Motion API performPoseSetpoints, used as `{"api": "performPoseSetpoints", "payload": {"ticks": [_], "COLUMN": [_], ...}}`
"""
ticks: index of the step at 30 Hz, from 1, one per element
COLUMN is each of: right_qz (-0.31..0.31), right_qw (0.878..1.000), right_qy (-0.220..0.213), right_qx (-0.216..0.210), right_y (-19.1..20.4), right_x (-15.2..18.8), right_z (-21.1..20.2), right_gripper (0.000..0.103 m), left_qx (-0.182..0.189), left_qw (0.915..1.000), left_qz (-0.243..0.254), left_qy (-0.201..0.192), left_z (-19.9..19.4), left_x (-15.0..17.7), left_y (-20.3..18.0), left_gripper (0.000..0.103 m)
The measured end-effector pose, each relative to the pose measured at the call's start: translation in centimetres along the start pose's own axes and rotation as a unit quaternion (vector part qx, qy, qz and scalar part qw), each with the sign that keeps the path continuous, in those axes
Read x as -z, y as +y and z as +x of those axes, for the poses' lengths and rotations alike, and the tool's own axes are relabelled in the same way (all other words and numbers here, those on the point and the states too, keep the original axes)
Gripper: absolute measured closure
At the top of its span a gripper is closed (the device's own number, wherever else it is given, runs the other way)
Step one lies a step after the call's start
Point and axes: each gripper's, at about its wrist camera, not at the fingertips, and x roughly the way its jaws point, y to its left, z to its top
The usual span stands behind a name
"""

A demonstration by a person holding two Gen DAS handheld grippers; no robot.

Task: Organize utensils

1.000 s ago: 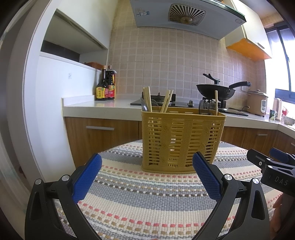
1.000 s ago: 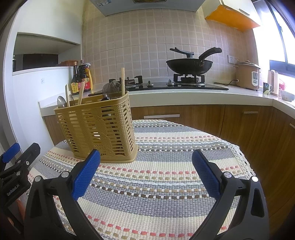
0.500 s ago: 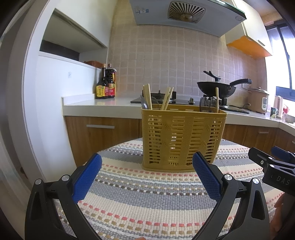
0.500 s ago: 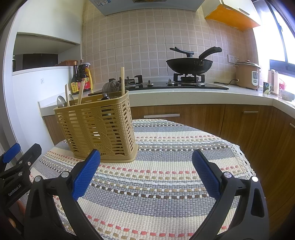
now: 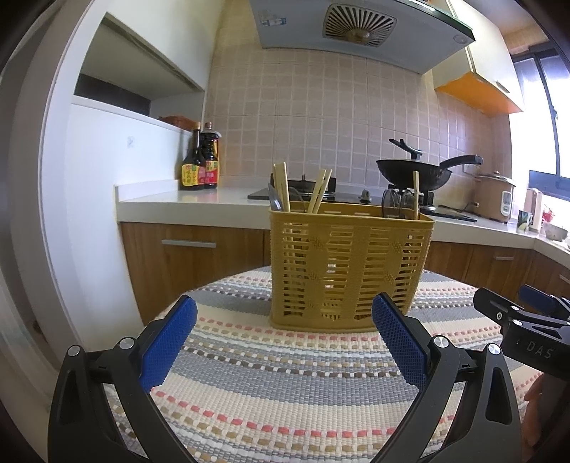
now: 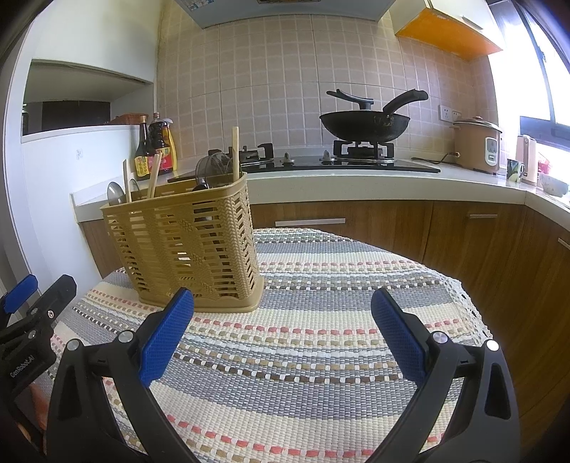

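While both grippers, left [image 5: 283, 342] and right [image 6: 281, 334], hung spread and empty, we judged the basket [image 5: 351, 265] light and stiff; chopsticks [image 5: 319, 196] were best pinched at their exposed tops.

We were in a home kitchen: a wok [image 6: 363, 123] sat on the gas hob [image 6: 342, 162], under a range hood [image 5: 356, 32], beside a rice cooker [image 6: 477, 144].

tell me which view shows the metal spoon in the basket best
The right wrist view. There the spoon shows its rounded bowl above the rim of the basket, at the left end beside the chopsticks. In the left wrist view only a dark sliver shows behind the chopsticks.
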Motion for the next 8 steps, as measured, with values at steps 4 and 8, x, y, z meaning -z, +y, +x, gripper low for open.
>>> {"api": "performPoseSetpoints", "payload": {"ticks": [4, 8], "right_qz": [0.000, 0.004], "right_qw": [1.000, 1.000], "right_qy": [-0.001, -0.009], "right_qx": [0.000, -0.001], "right_y": [-0.02, -0.10], "right_x": [-0.06, -0.14], "right_z": [0.00, -0.38], "right_gripper": [0.008, 0.008], "left_qx": [0.003, 0.006], "left_qw": [1.0000, 0.9998], "left_qz": [-0.008, -0.014], "left_qy": [0.003, 0.013], "left_z": [0.07, 0.48], "left_x": [-0.01, 0.01], "left_y": [0.22, 0.37], "left_gripper": [0.008, 0.008]}}
